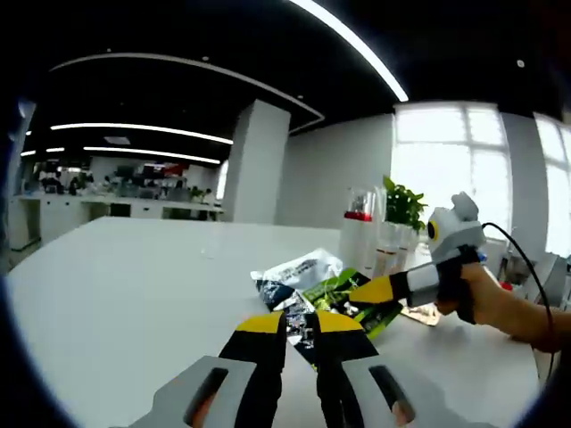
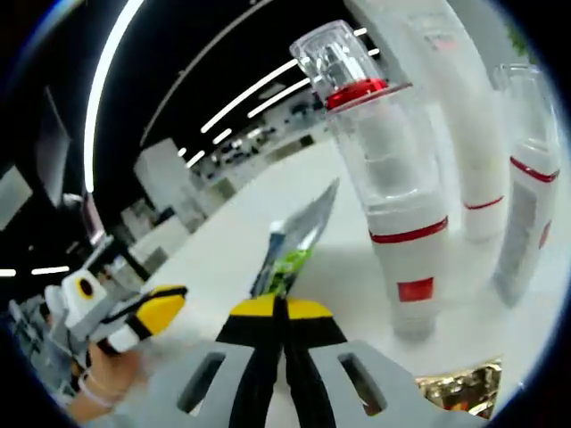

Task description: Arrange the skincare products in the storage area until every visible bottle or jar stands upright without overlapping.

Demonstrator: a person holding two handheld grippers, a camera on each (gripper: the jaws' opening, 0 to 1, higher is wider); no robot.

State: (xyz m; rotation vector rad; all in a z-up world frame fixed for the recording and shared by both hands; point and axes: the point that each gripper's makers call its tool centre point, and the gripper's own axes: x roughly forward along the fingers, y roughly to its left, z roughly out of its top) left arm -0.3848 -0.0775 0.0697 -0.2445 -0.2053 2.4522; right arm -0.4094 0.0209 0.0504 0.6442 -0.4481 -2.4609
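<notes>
Several sachets (image 1: 308, 278), silver, green and black, lie in a loose overlapping pile on the white table (image 1: 134, 285). My left gripper (image 1: 301, 332) hovers just in front of the pile with its jaws a narrow gap apart, and a black sachet shows through the gap. My right gripper (image 2: 282, 314) is shut on a green and silver sachet (image 2: 299, 242), which sticks up from its tips. In the left gripper view the right gripper (image 1: 370, 291) reaches into the pile from the right. A white pump bottle with a red collar (image 2: 393, 178) stands upright close to the right gripper.
More white bottles with red bands (image 2: 526, 178) and a tall white tube (image 2: 464, 116) stand beside the pump bottle. A gold foil item (image 2: 455, 388) lies near the table edge. A potted plant (image 1: 403, 201) stands behind the bottles (image 1: 361, 227). A person's hand (image 1: 486, 299) holds the right gripper.
</notes>
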